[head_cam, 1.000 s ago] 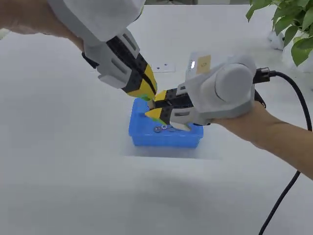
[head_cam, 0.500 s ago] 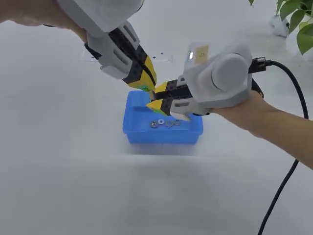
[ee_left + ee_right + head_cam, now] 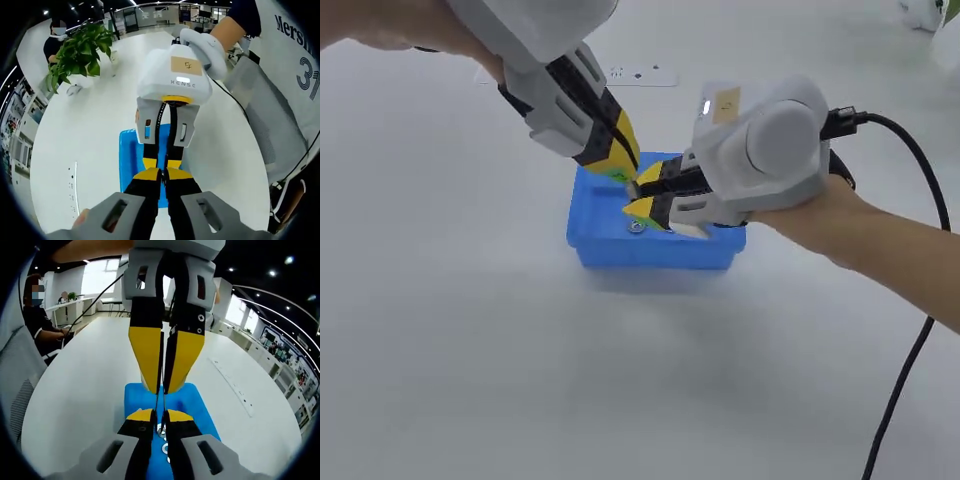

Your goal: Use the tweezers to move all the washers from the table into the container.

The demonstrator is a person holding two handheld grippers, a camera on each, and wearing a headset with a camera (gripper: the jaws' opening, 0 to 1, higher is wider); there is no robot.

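Note:
A blue container point(image 3: 605, 245) stands on the white table and holds several washers point(image 3: 162, 430); one washer point(image 3: 637, 227) shows in the head view. My left gripper point(image 3: 628, 180) comes in from the upper left and my right gripper point(image 3: 635, 200) from the right. They meet tip to tip just above the container point(image 3: 195, 400). Thin dark tweezers point(image 3: 162, 385) run between both pairs of jaws. The left gripper point(image 3: 165, 176) and the right gripper point(image 3: 161, 416) both look shut on the tweezers. The right gripper's body hides most of the container's inside in the head view.
A white socket strip point(image 3: 638, 75) lies on the table behind the container. A black cable point(image 3: 910, 180) trails from the right gripper off to the right. A potted plant point(image 3: 80, 50) and a grey chair point(image 3: 260, 110) stand at the table's far side.
The head camera has shifted. Both grippers stay tip to tip and now sit slightly lower over the container, covering most of the washers that showed before.

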